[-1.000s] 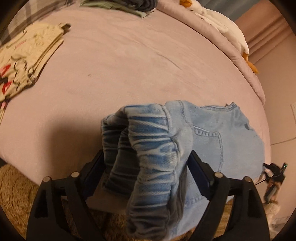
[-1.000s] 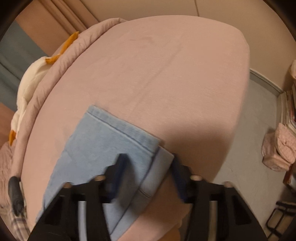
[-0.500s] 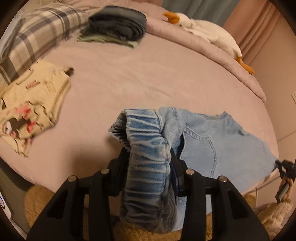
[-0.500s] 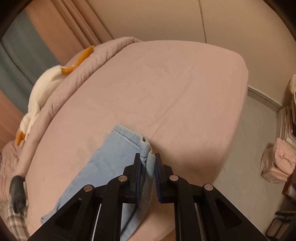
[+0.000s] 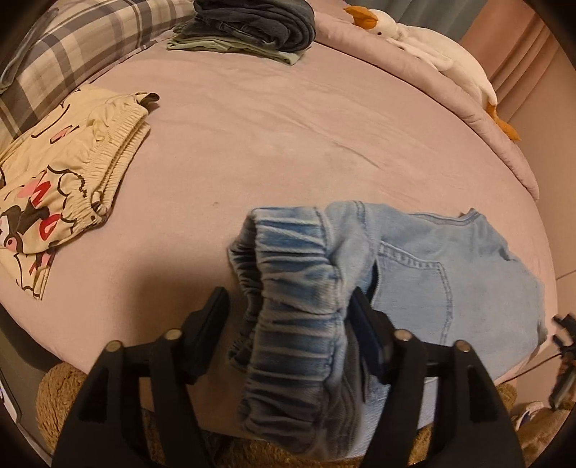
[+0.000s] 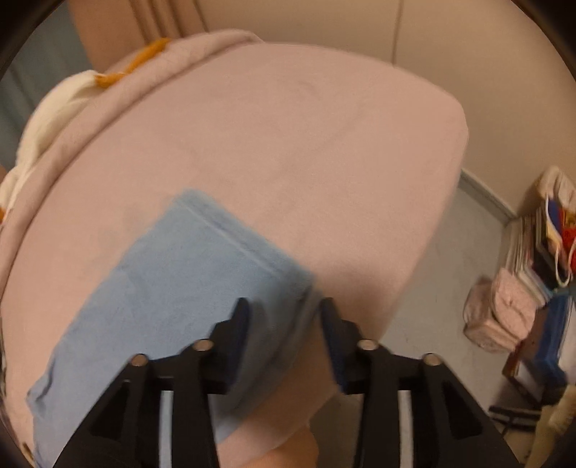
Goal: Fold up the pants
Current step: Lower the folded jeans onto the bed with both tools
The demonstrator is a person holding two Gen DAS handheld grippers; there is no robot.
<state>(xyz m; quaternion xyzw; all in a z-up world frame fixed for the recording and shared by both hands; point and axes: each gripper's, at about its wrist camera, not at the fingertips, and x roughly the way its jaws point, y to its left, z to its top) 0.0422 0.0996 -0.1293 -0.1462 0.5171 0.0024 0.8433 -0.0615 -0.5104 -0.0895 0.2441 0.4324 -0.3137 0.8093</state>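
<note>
Both grippers hover low over the near edge of the bed (image 5: 288,118), pointing steeply down. Left gripper (image 5: 291,324): jaws opening, fairly wide; the gathered elastic waistband (image 5: 298,306) of the pants (image 5: 450,273) lies bunched between them, touching the right-hand finger, with a gap at the left one, so it is not pinched. Right gripper (image 6: 284,331): jaws opening, the hem end of the pants (image 6: 172,273) between them, pads apart from the cloth; this view is blurred. The pants, pale blue denim, lie flat along the near right part of the bed, legs stacked.

Handling, as a judgement: soft and limp, moderately heavy, not slippery, not fragile; the thick waistband and the stitched hem offer the firmest holds.

Count, left to right: one plaid pillow (image 5: 72,46); one folded cream printed garment (image 5: 61,172); one stack of dark folded clothes (image 5: 252,25); one pair of blue pants; one plush goose (image 5: 432,46) at the far right edge.
</note>
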